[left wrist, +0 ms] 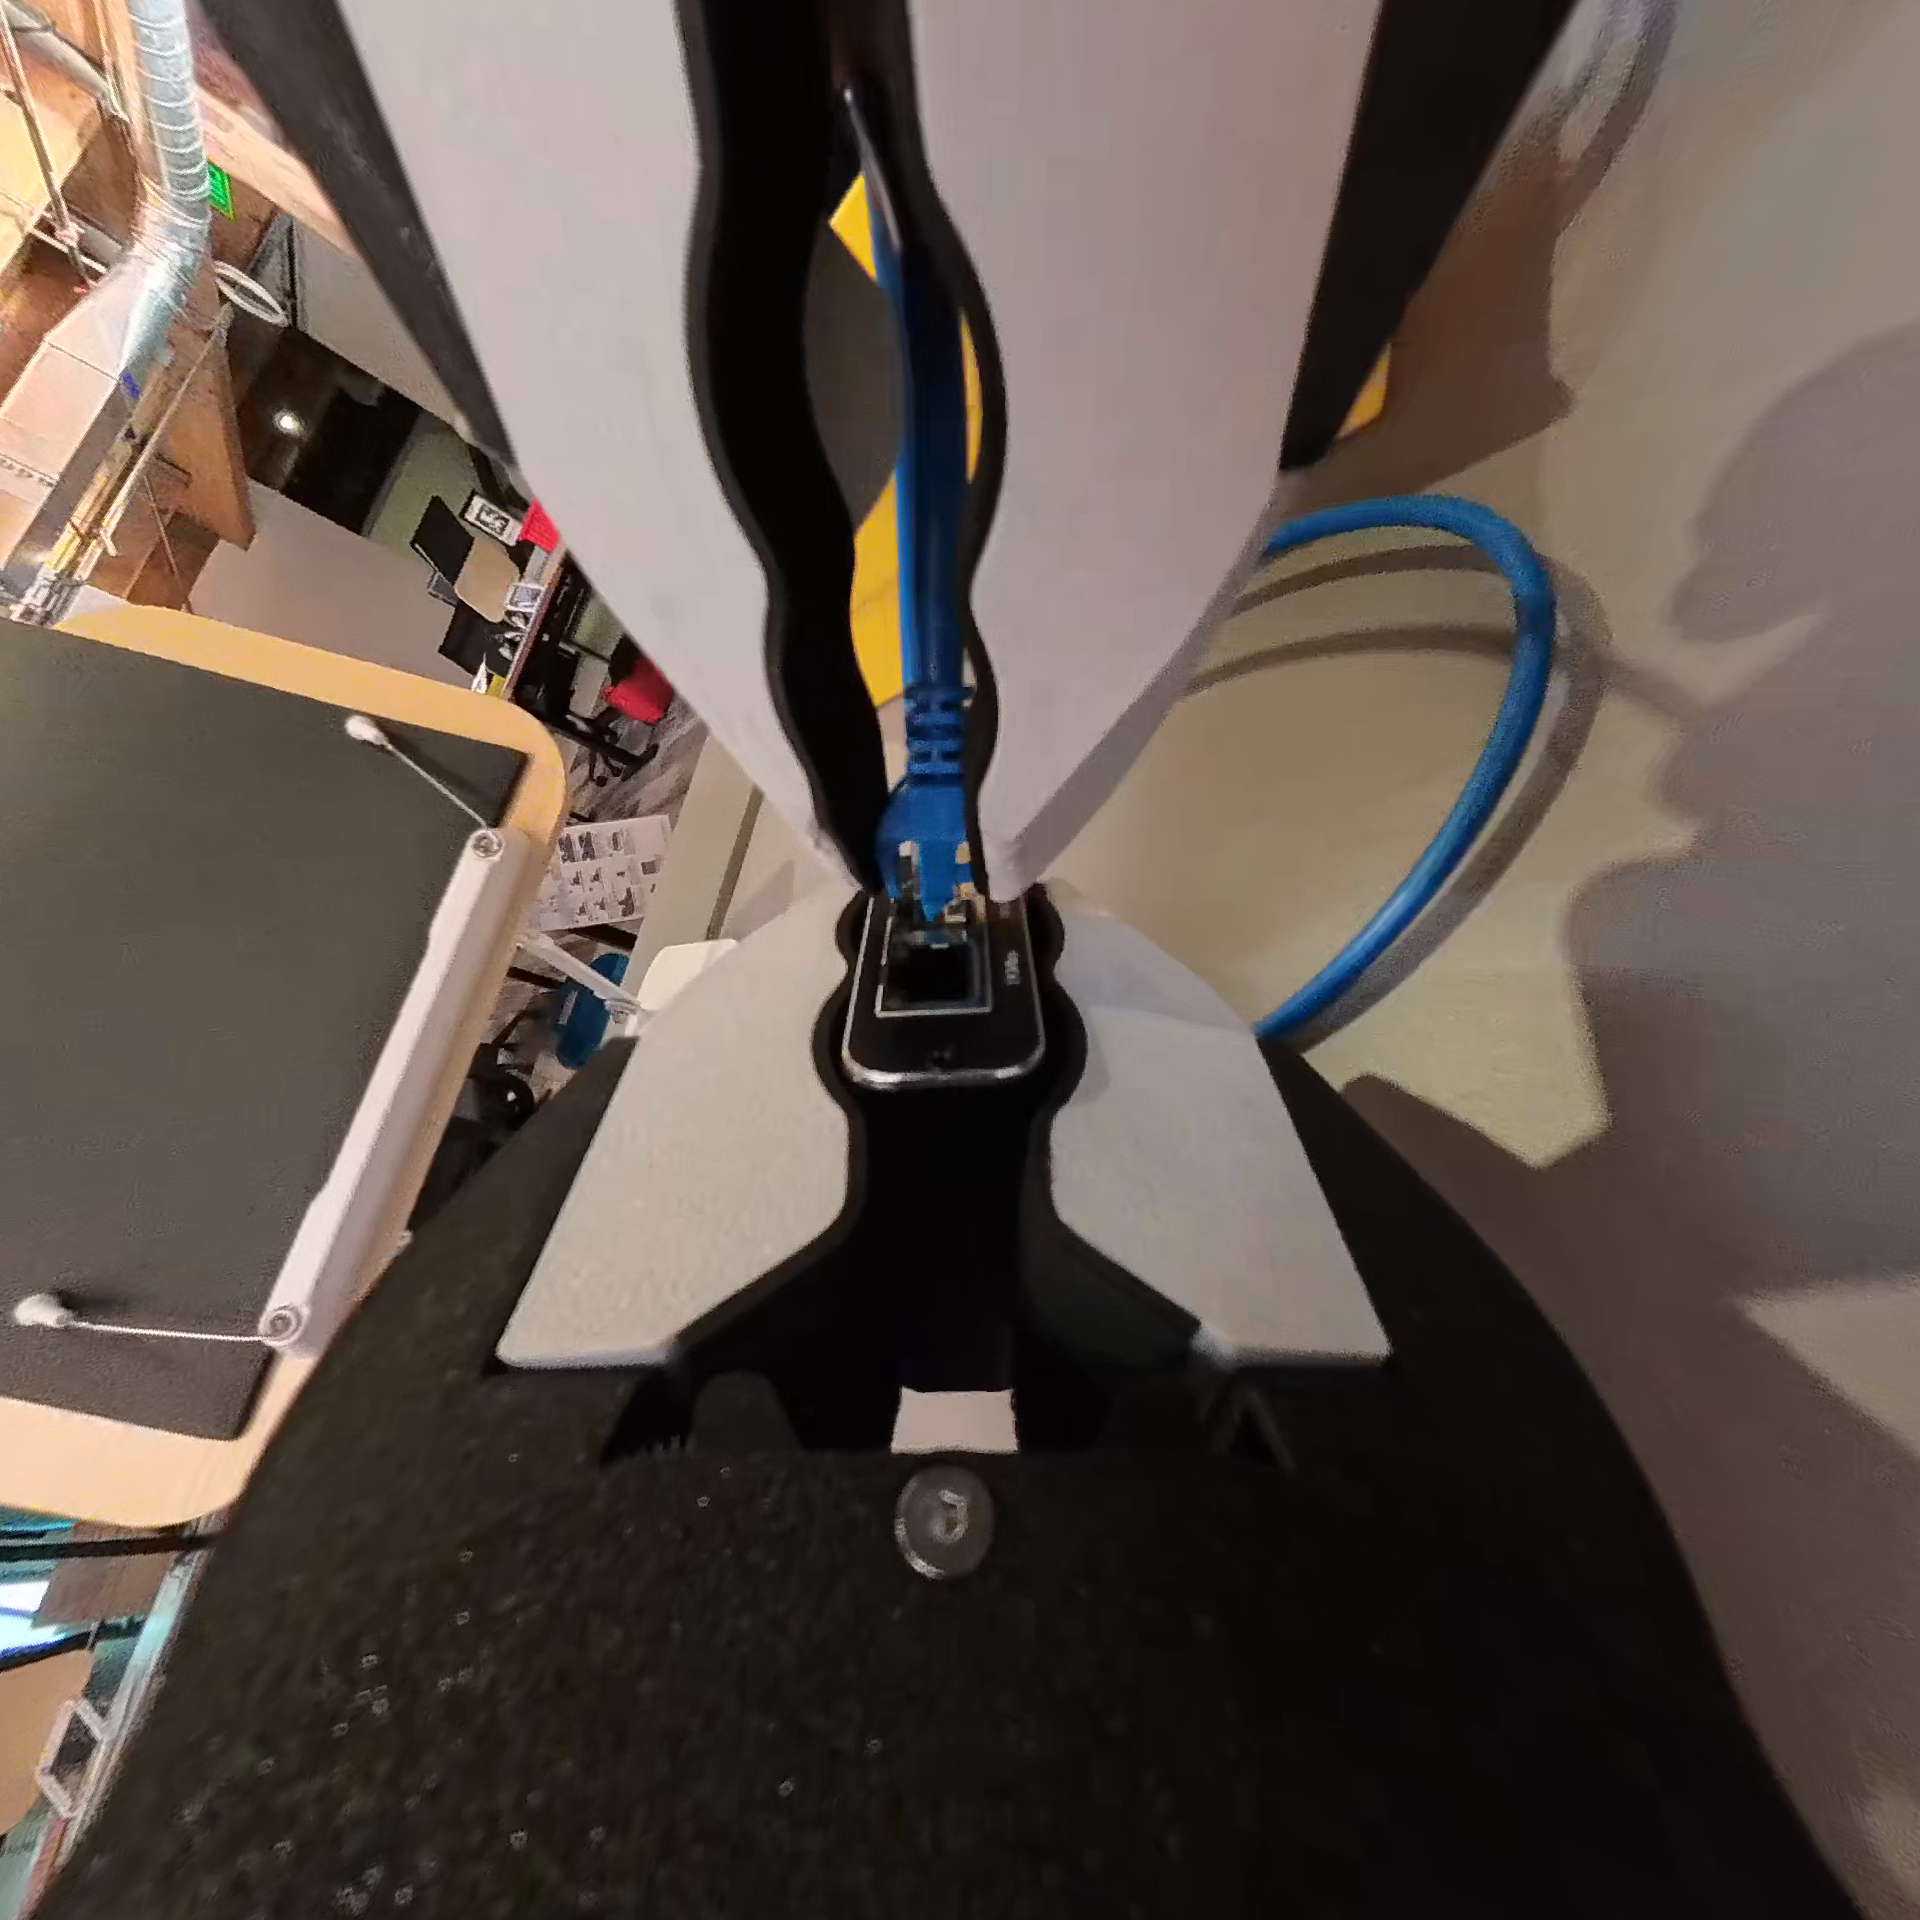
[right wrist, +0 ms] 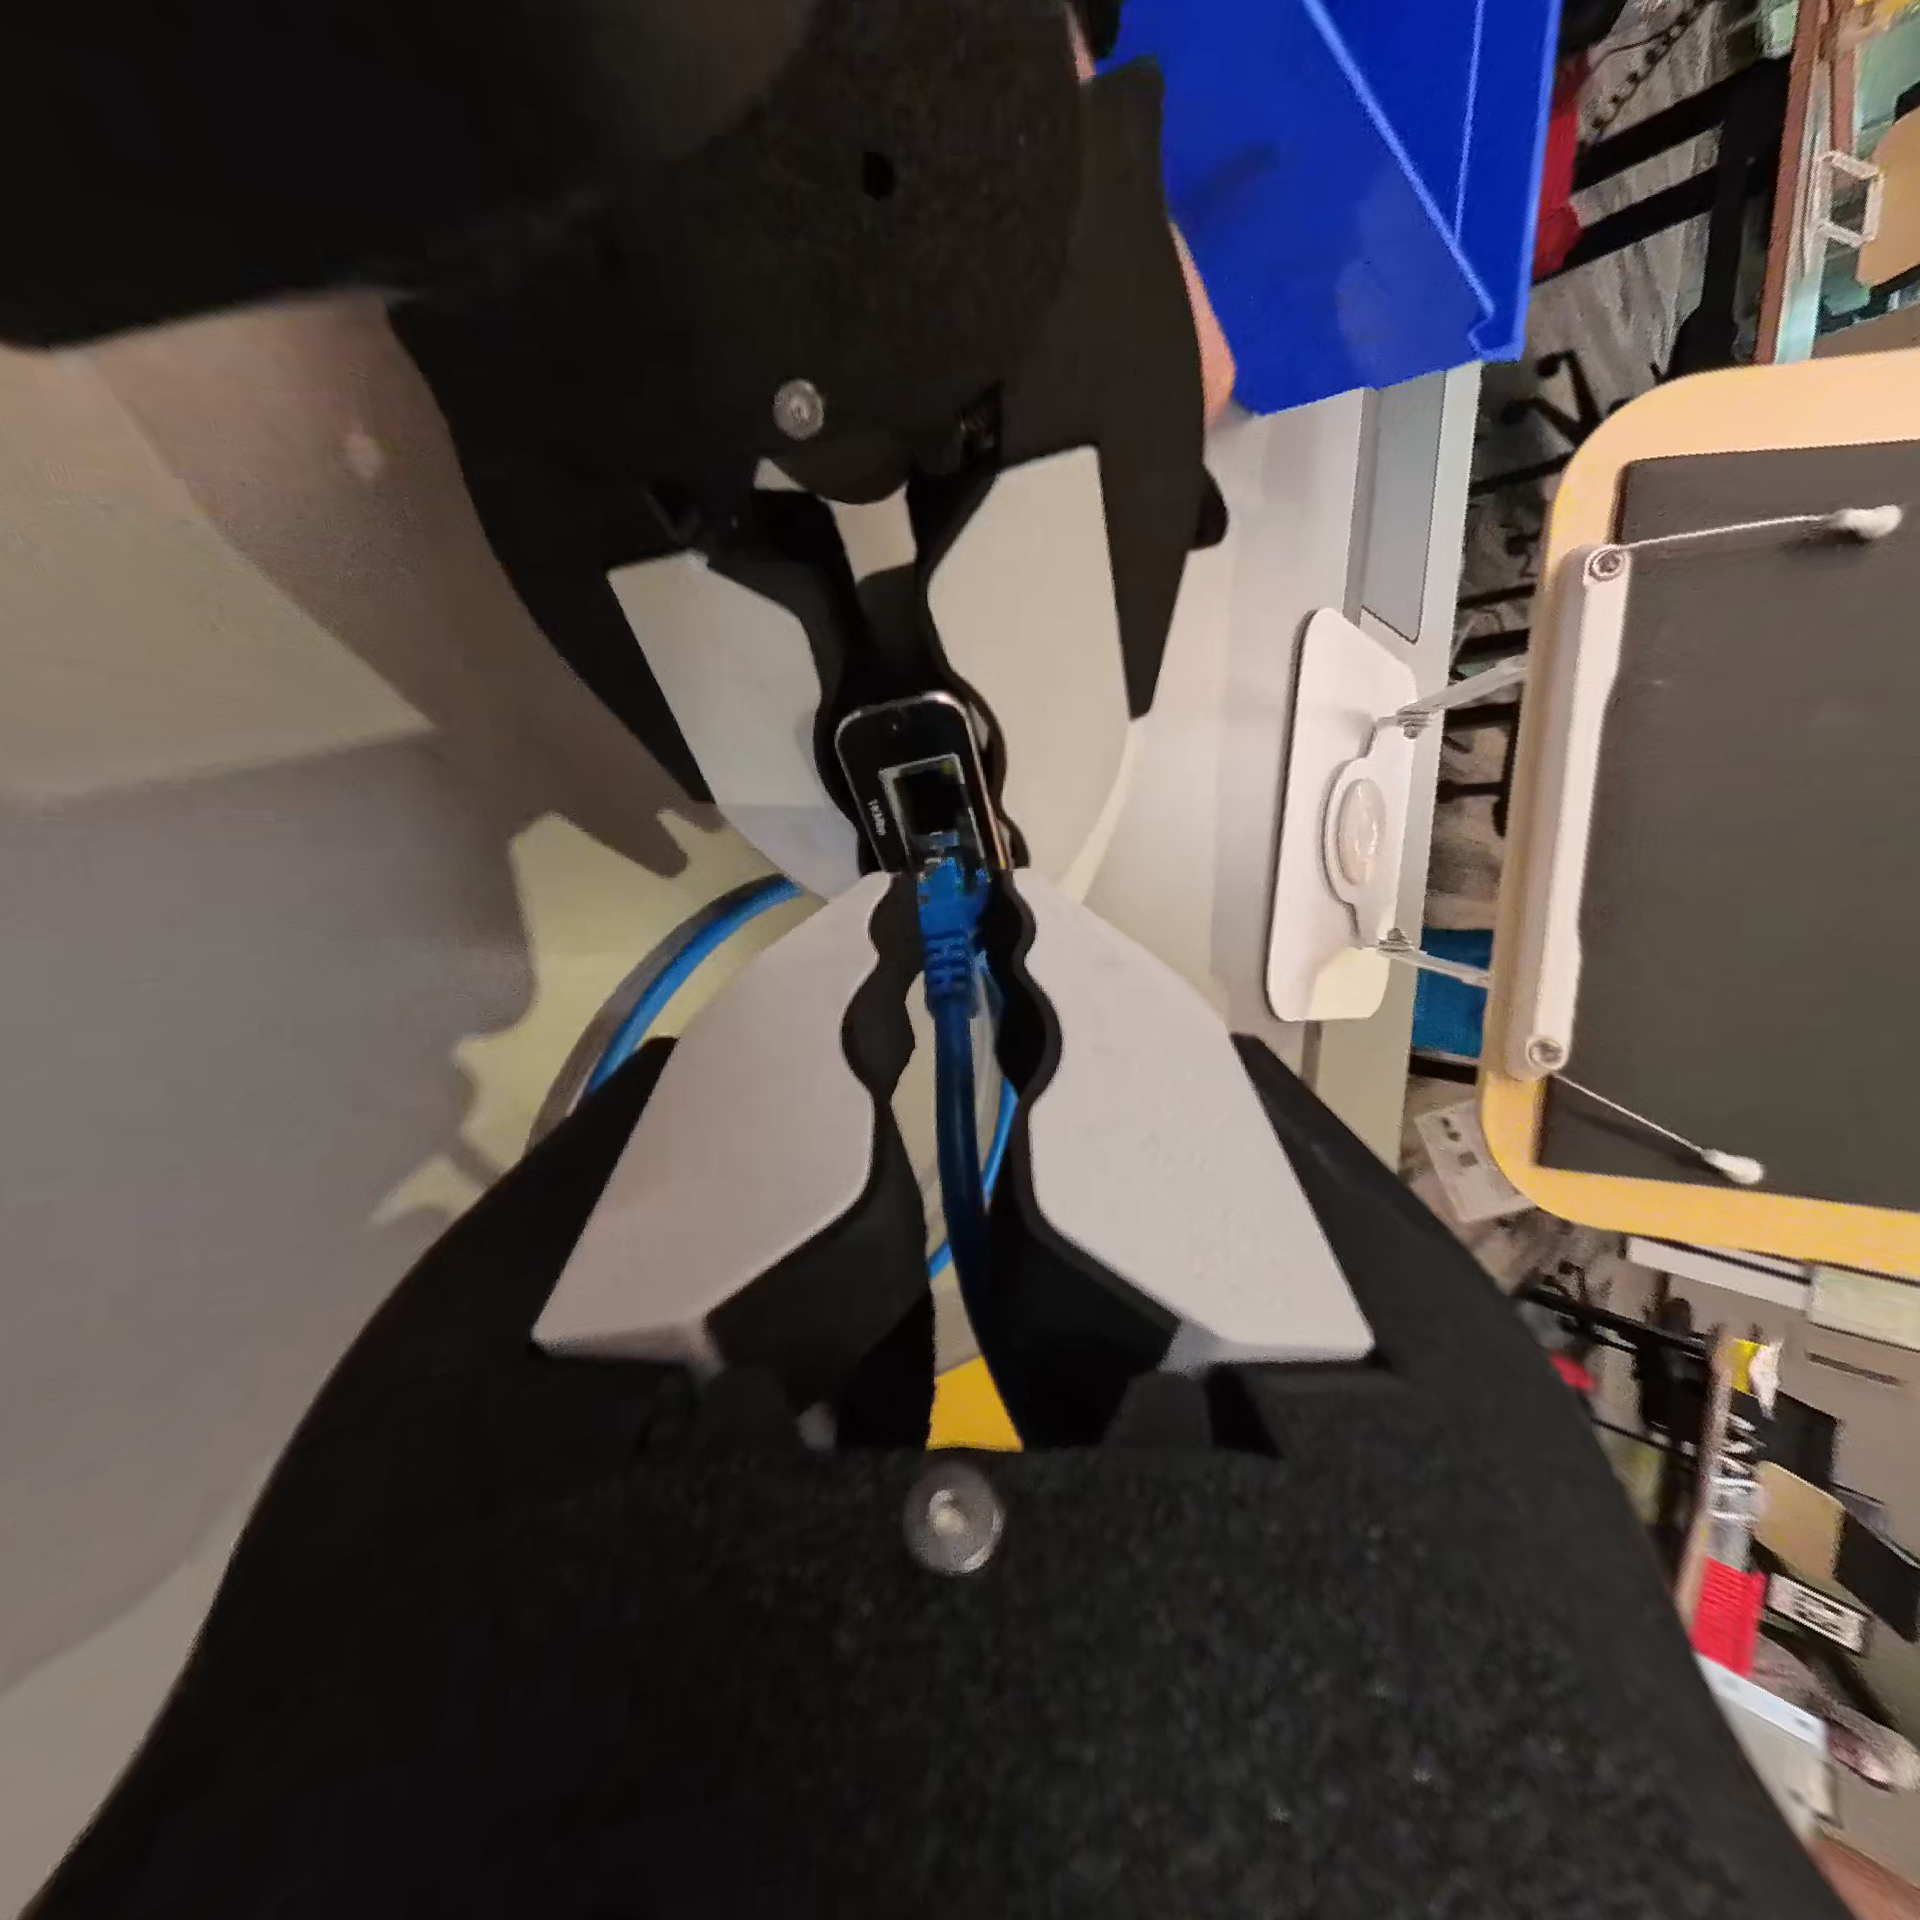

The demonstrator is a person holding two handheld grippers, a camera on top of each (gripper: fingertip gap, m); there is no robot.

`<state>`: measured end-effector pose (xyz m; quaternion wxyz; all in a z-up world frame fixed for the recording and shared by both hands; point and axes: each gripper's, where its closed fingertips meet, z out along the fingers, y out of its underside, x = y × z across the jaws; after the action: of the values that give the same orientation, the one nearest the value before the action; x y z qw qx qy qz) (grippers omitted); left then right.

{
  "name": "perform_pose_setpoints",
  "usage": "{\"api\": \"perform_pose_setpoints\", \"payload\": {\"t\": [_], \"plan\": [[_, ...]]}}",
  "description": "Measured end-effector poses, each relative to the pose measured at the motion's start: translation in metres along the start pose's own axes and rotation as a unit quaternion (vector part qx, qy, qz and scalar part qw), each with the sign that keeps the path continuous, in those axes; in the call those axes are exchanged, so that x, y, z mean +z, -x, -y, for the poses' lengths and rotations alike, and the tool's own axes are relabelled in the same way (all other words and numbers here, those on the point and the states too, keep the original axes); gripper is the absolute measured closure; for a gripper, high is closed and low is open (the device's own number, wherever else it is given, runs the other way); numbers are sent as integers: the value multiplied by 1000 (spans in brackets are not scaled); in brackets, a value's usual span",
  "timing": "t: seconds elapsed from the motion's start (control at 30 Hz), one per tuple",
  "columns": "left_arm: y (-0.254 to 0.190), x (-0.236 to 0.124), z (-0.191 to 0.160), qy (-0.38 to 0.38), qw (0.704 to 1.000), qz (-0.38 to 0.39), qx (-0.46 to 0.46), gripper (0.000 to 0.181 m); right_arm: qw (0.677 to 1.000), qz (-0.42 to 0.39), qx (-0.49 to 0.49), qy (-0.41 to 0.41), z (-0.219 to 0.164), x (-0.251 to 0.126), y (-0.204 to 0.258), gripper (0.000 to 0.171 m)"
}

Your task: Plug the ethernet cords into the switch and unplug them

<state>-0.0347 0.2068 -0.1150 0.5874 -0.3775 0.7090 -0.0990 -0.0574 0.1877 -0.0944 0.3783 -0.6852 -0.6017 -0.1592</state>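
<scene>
My left gripper (left wrist: 945,977) is shut on a small black switch (left wrist: 940,1003) and holds it with its single port facing away from me. My right gripper (right wrist: 951,904) is shut on the blue ethernet cord (right wrist: 961,1122) just behind its plug (right wrist: 948,920). The two grippers face each other tip to tip. The plug's tip (left wrist: 928,868) touches the rim of the port, and the port opening (right wrist: 925,805) still shows dark and empty. The right gripper also shows in the left wrist view (left wrist: 914,821), and the switch shows in the right wrist view (right wrist: 914,790).
The cord's blue loop (left wrist: 1496,748) lies on the pale table (left wrist: 1351,831) beside the grippers. A black board with a wooden rim (right wrist: 1745,831) stands close by past the table's edge. A blue bin (right wrist: 1351,187) is behind the left gripper. A yellow object (left wrist: 883,540) lies under the cord. Left and right tips are no more than a few centimetres apart.
</scene>
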Motion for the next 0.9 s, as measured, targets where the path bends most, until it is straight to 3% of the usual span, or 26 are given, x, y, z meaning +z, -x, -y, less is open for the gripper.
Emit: {"api": "perform_pose_setpoints", "payload": {"t": [0.03, 0.17, 0.27, 0.33, 0.43, 0.53, 0.63, 0.73, 0.77, 0.9], "plan": [[0, 0, 1, -1, 1000, -2, -6, 153, 1000, 3, 4, -4, 0, -1, 0, 158], [-6, -1, 4, -6, 1000, -19, -15, 153, 1000, -3, -9, 0, 0, -4, 4, 156], [-1, -2, 5, -4, 1000, 16, 25, 153, 999, -15, 39, -18, 1, -5, 4, 157], [12, -6, 4, 4, 996, 70, 52, 154, 996, -66, 48, -28, 7, -17, -6, 151], [33, -13, -6, 20, 990, 123, 69, 154, 960, -186, 155, -143, 30, -70, -35, 146], [48, -21, -2, 12, 981, 174, 80, 154, 863, -171, 416, -230, 10, -92, -35, 145], [52, -29, 10, -6, 970, 210, 120, 155, 702, -1, 647, -297, -6, -54, 3, 141], [47, -30, 15, -4, 960, 226, 167, 155, 503, 138, 750, -407, 9, -45, 3, 136], [46, -28, 14, 3, 956, 229, 186, 154, 465, 158, 762, -422, 14, -43, 1, 135], [39, -25, 15, 17, 935, 241, 261, 155, 453, 163, 778, -404, 35, -28, 0, 137]]}}
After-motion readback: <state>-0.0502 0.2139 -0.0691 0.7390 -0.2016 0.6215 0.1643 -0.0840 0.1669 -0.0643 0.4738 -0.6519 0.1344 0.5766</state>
